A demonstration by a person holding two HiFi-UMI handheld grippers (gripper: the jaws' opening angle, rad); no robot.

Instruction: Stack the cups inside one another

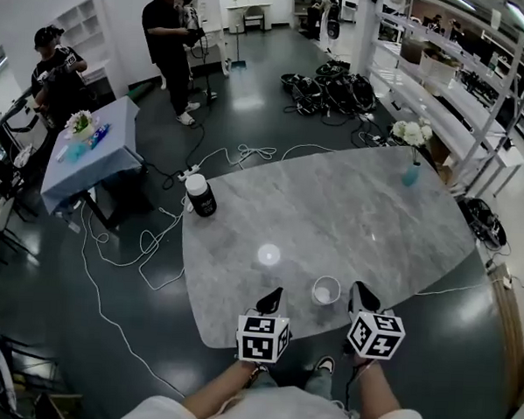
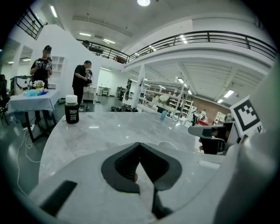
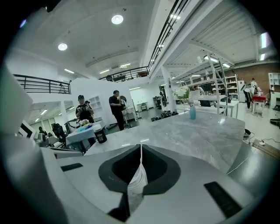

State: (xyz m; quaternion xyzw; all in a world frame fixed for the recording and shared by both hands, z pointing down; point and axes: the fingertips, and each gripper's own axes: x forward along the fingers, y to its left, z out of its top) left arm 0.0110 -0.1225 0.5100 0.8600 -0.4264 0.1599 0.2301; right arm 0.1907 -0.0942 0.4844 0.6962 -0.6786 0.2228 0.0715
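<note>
A white cup (image 1: 325, 291) stands near the front edge of the grey marble table (image 1: 349, 218), between my two grippers. In the head view my right gripper (image 1: 359, 295) is just right of the cup, at its rim. The right gripper view shows that gripper (image 3: 141, 146) shut, with the white cup's (image 3: 137, 183) thin wall pinched between the pads. My left gripper (image 1: 271, 298) is just left of the cup and apart from it. In the left gripper view its jaws (image 2: 139, 144) meet at the tips with no cup between them.
A black jar with a white lid (image 1: 200, 195) stands at the table's far left edge. A blue bottle with white flowers (image 1: 410, 175) is at the far right. Cables lie on the floor; two people stand by a blue-clothed table (image 1: 90, 151) at back left.
</note>
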